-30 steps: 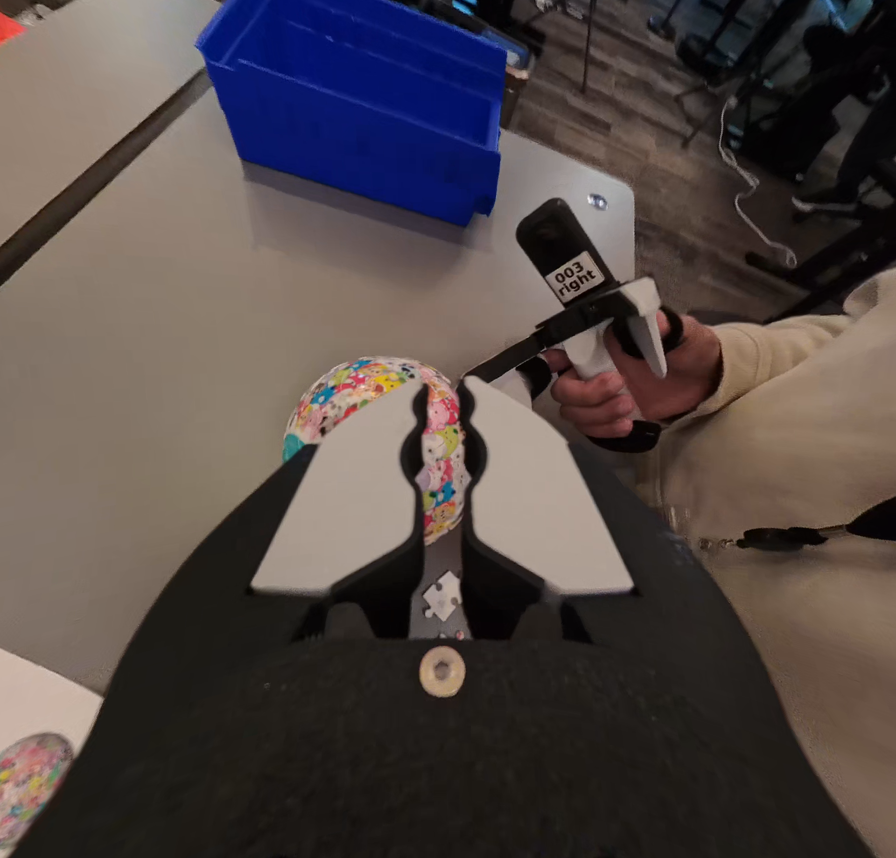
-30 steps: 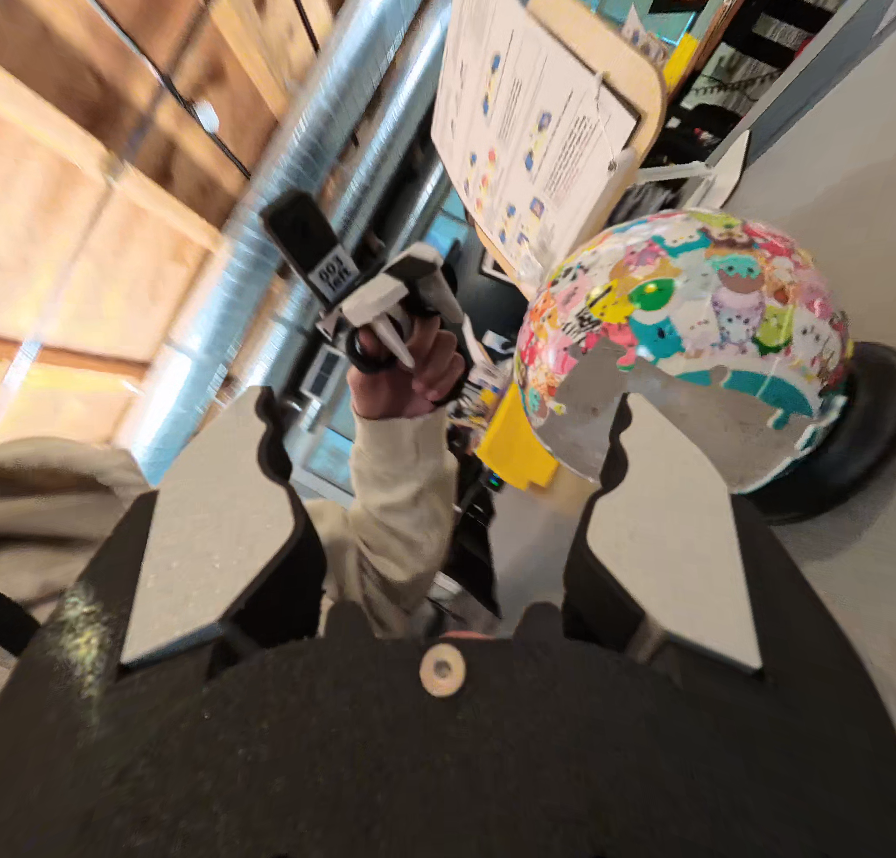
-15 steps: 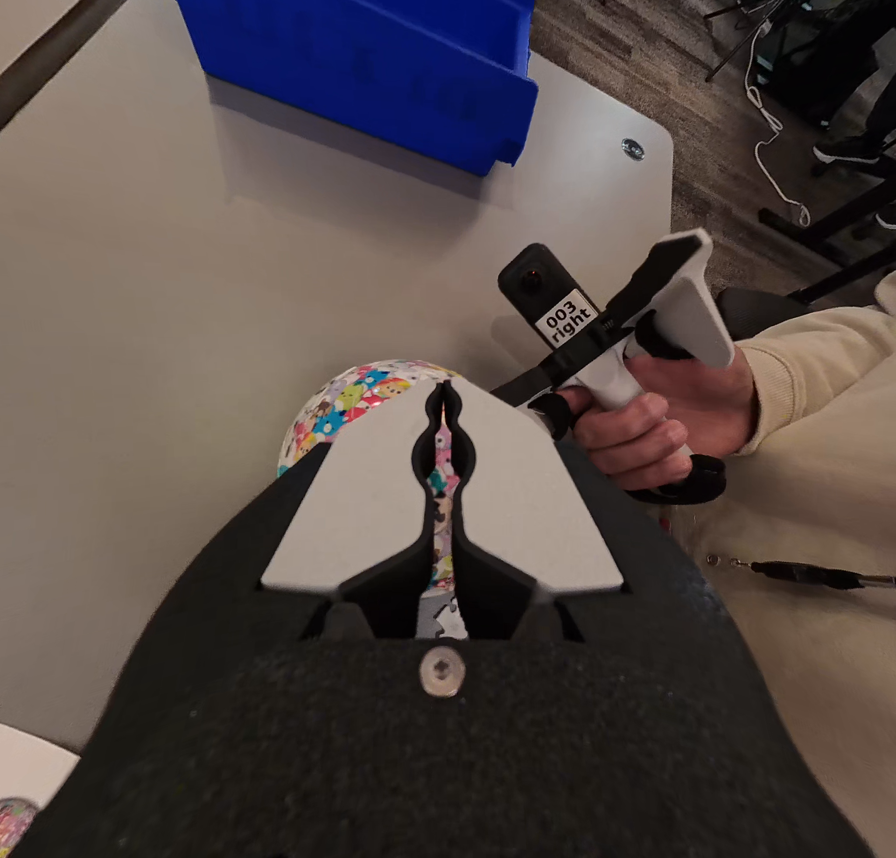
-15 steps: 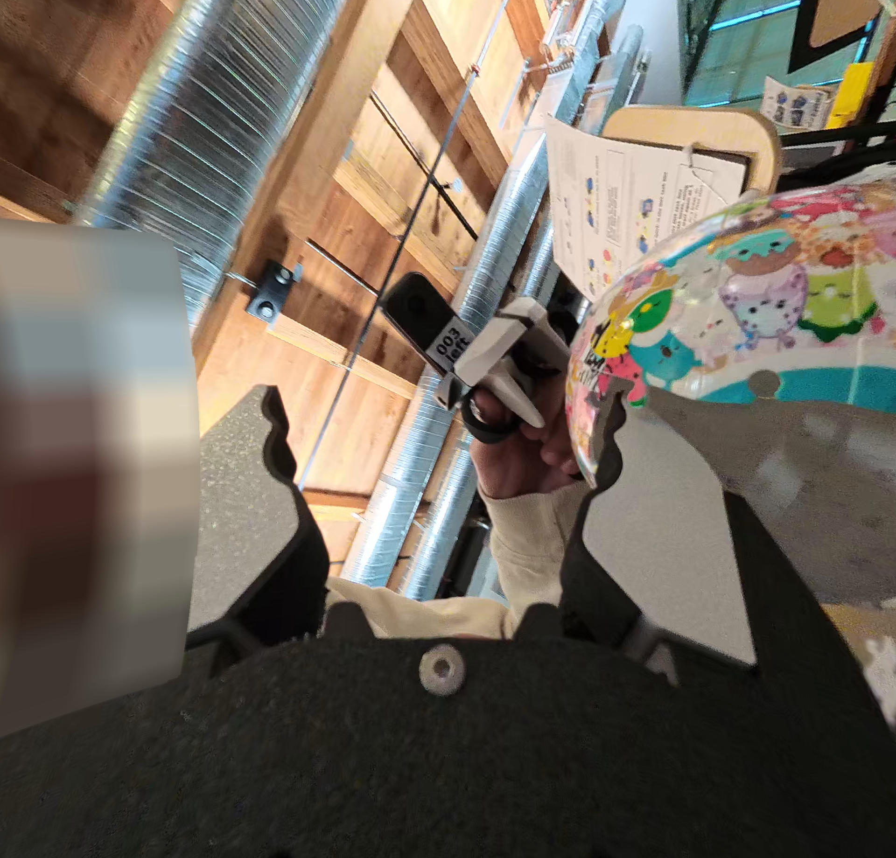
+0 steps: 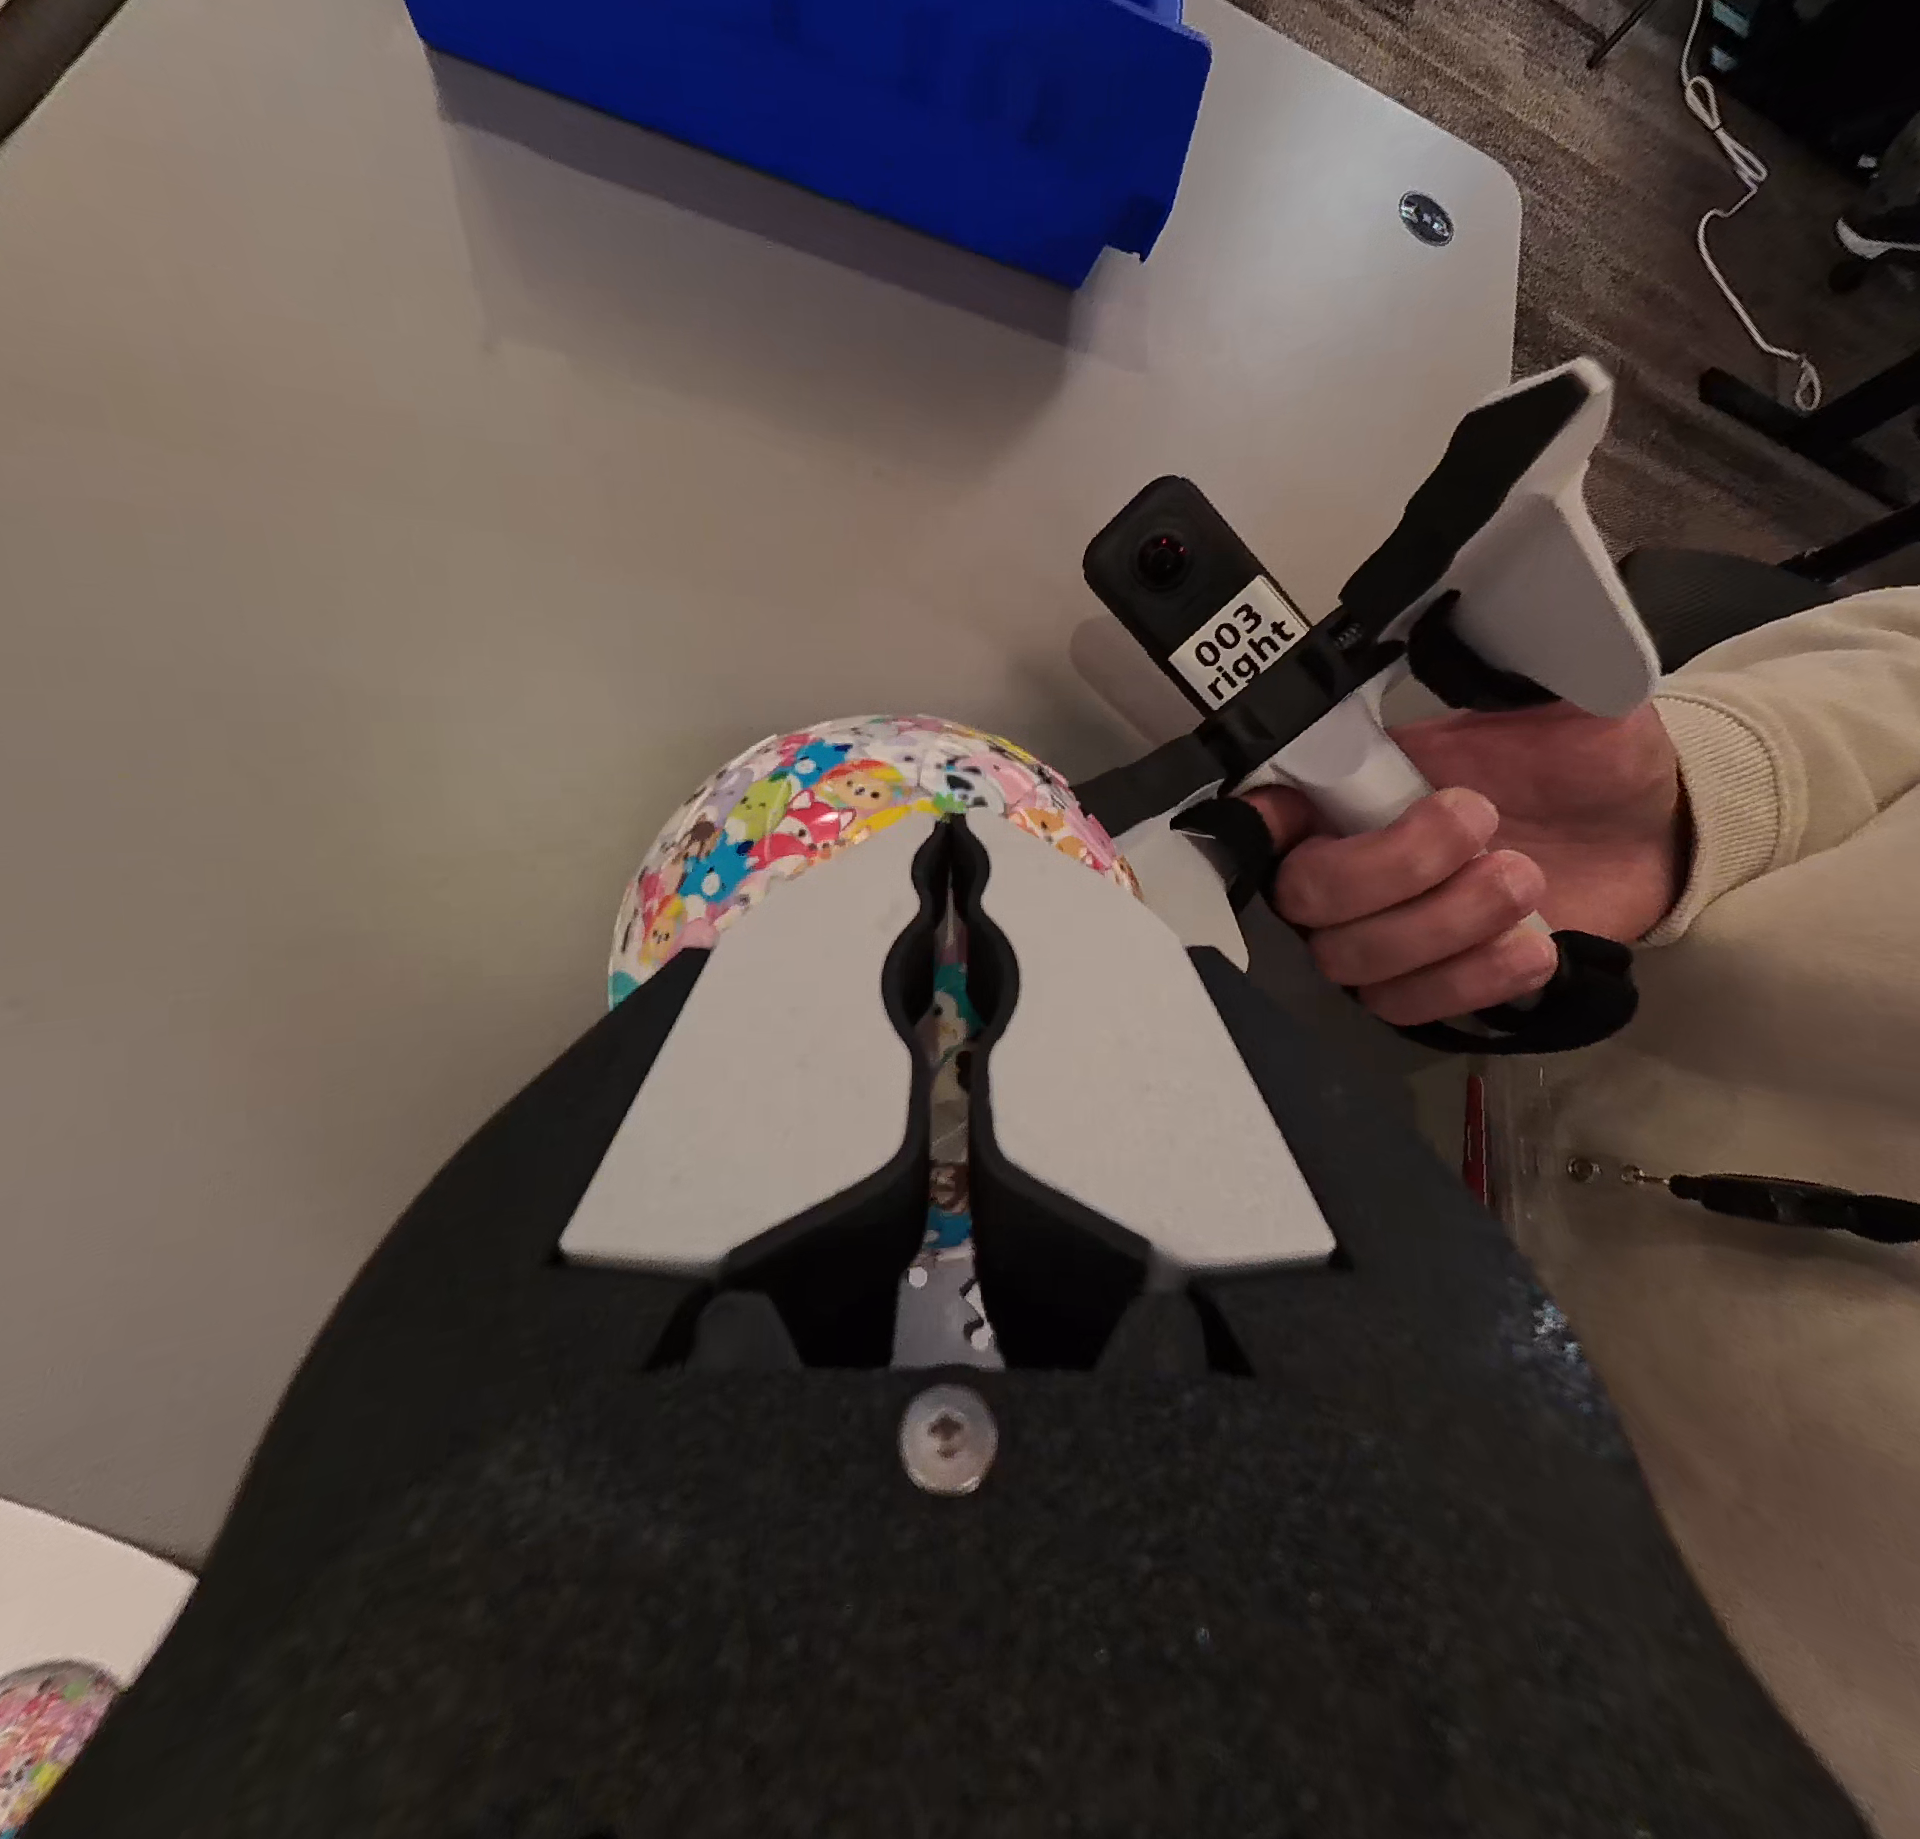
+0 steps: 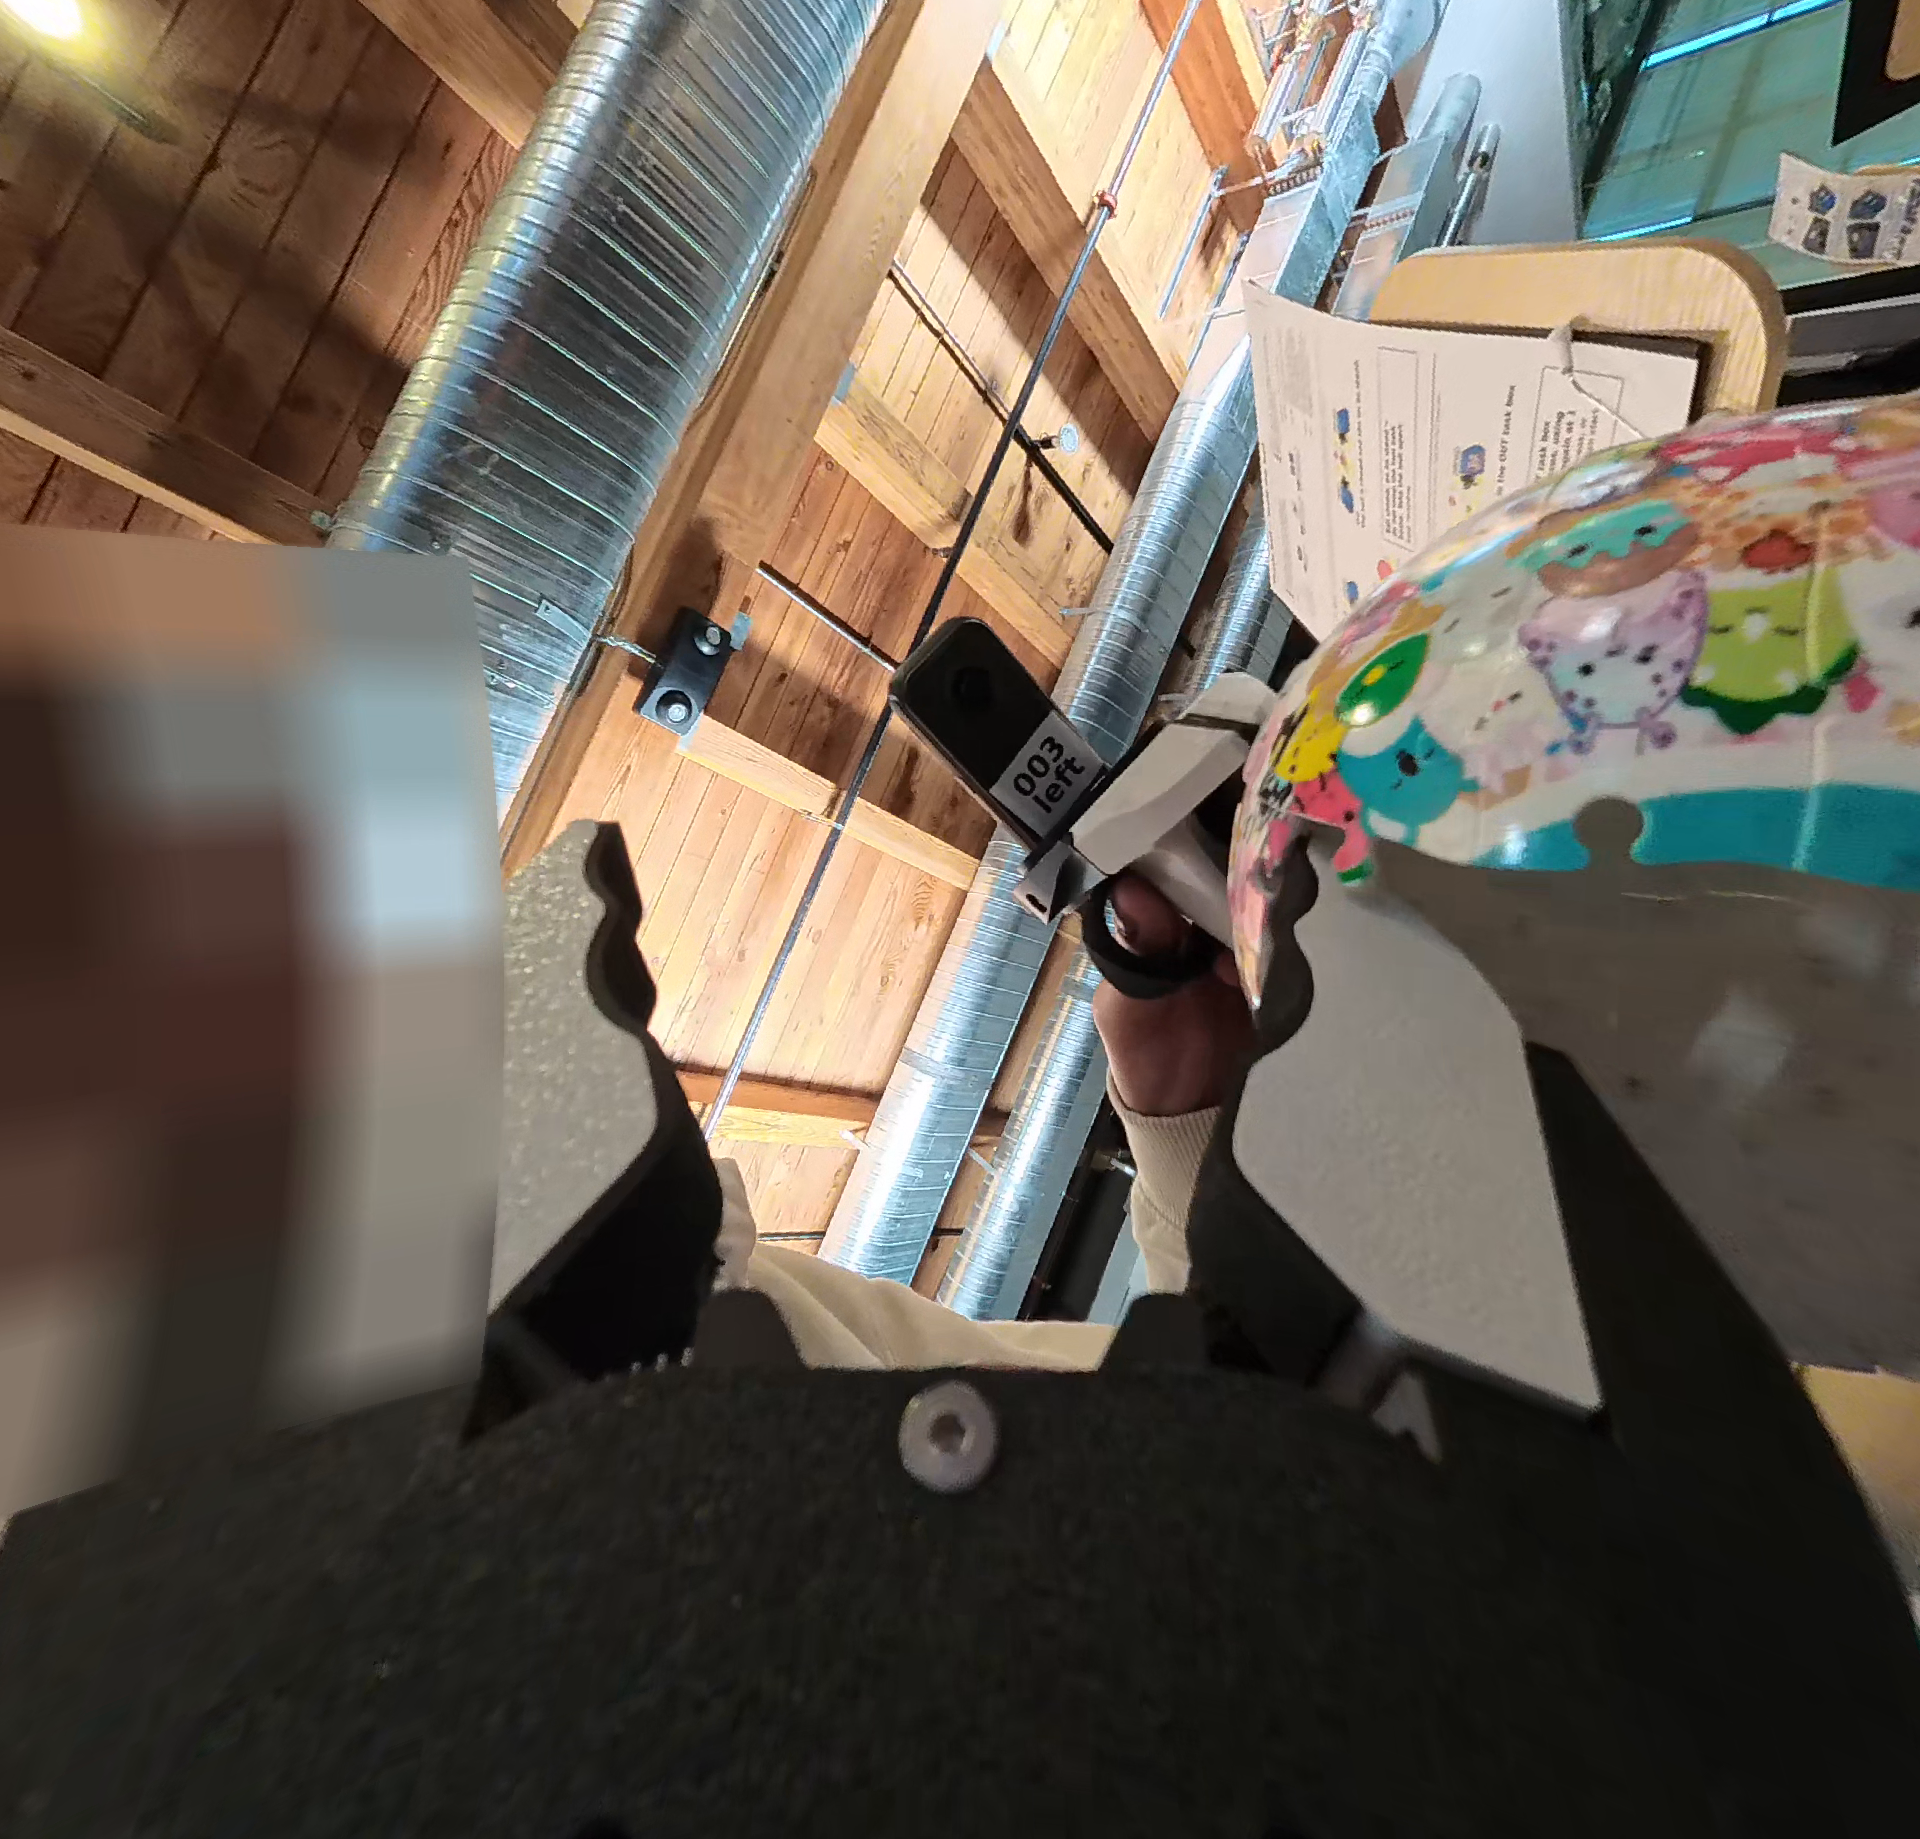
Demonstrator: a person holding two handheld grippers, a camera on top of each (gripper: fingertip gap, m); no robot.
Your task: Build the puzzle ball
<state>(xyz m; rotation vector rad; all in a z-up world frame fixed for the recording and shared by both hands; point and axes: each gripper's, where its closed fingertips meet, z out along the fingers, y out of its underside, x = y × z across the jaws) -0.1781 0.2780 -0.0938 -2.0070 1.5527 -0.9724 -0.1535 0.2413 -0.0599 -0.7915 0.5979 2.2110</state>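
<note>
Since 1.0 s ago the left gripper [image 5: 951, 833] has narrowed from a clear gap to tips nearly touching; whether it pinches the shell of the ball [image 5: 831, 813] is unclear. Ball sits frame centre, just beyond the tips, over the grey table [image 5: 416, 542]. Right gripper [image 6: 951, 916] has tilted up toward the ceiling, fingers wide apart, holding nothing; ball [image 6: 1621, 688] at right edge beside its right finger [image 6: 1382, 1145]. Blue bin [image 5: 831, 54] far, top of frame.

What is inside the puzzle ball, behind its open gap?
Through the gap, the puzzle ball shows only a bare grey inner wall. Deeper inside is hidden by the right tool's finger.
</note>
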